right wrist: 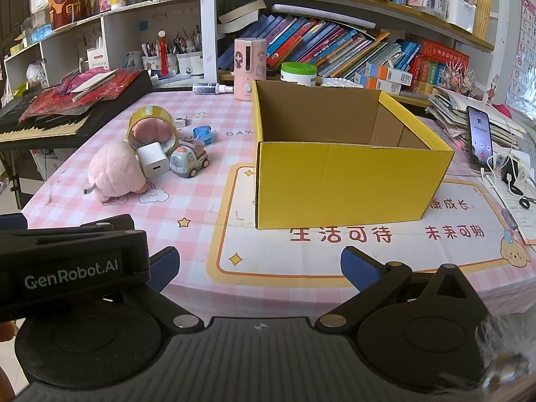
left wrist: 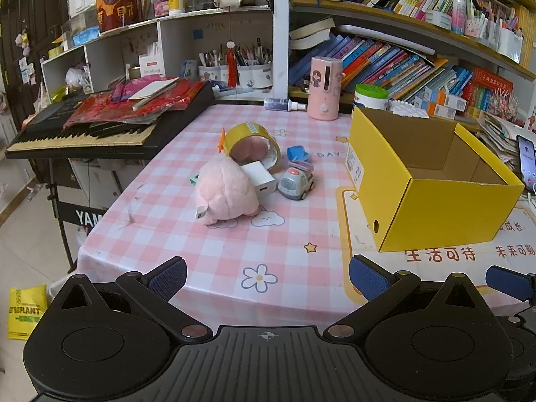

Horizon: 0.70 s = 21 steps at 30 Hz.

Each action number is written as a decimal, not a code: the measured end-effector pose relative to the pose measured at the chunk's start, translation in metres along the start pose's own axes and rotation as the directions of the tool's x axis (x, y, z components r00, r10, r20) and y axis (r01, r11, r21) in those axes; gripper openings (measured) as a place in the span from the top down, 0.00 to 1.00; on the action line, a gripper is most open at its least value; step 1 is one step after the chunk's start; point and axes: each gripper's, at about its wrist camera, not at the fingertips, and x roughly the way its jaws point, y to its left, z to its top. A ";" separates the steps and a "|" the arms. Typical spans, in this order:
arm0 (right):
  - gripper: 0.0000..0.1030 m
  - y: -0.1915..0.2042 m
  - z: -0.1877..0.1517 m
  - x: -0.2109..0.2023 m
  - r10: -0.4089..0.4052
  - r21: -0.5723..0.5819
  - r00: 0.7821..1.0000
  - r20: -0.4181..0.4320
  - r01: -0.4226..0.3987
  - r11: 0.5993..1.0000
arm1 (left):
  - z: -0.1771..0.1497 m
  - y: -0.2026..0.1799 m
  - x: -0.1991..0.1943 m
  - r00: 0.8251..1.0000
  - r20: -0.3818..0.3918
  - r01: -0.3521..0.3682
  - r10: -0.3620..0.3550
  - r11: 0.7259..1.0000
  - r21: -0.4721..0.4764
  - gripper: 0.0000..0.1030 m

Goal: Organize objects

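Note:
A pink plush toy [left wrist: 226,191] [right wrist: 115,171] lies on the pink checked tablecloth. Against it leans a white charger cube [left wrist: 259,178] [right wrist: 152,160]. Behind stands a yellow tape roll [left wrist: 252,145] [right wrist: 152,128], with a small toy truck [left wrist: 296,182] [right wrist: 188,160] and a blue folded piece [left wrist: 298,153] [right wrist: 202,133] to its right. An empty yellow cardboard box [left wrist: 432,201] [right wrist: 345,181] stands open on the right. My left gripper [left wrist: 268,276] hangs open over the table's near edge, well short of the pile. My right gripper [right wrist: 259,266] is open too, in front of the box.
A black keyboard [left wrist: 83,134] piled with red papers juts over the table's left side. A pink dispenser [left wrist: 324,88], a spray bottle [left wrist: 284,104] and a wipes tub [left wrist: 370,97] line the back edge. A phone [right wrist: 479,137] and cables lie right of the box. Bookshelves rise behind.

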 end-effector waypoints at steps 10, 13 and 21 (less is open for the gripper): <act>0.00 0.001 0.000 0.000 0.000 -0.001 1.000 -0.002 0.000 1.000 | -0.002 -0.003 -0.001 1.000 -0.006 0.003 -0.003 1.000 0.010 0.00; 0.00 0.002 -0.005 0.000 0.002 -0.003 1.000 -0.002 -0.002 1.000 | -0.002 -0.003 -0.002 1.000 -0.006 0.003 -0.002 1.000 0.010 0.00; 0.00 0.003 0.000 0.001 0.010 -0.010 1.000 -0.010 -0.010 1.000 | -0.001 -0.001 -0.001 1.000 -0.009 0.002 -0.002 1.000 0.007 0.00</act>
